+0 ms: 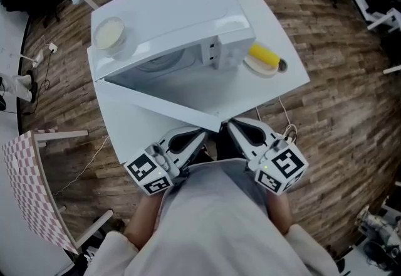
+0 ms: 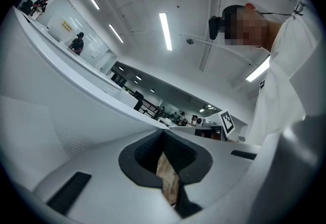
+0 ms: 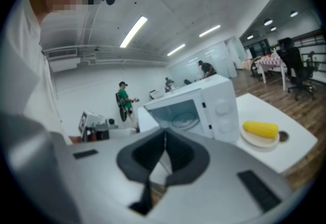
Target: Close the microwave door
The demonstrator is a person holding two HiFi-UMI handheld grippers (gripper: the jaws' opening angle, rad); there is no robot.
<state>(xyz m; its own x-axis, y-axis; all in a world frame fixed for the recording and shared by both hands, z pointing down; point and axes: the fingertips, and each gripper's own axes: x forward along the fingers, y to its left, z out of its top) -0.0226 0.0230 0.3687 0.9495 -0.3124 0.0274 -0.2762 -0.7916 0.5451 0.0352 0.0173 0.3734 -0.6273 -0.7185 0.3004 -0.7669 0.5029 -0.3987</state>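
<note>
Microwave door (image 1: 182, 111) open in head view

Open microwave door (image 1: 163, 104) angled across the bench (image 1: 269, 24) front, corn plate (image 1: 262, 63) crowding the right edge — near-left corner bare.

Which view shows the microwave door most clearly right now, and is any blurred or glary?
Head view: evenly lit, sharp, open door and microwave clear, edges bowed. Right gripper view: fisheye; microwave fairly sharp, right gripper itself blurred up close. Left gripper view: aimed at bright ceiling strip lights; microwave not recognisable.
</note>
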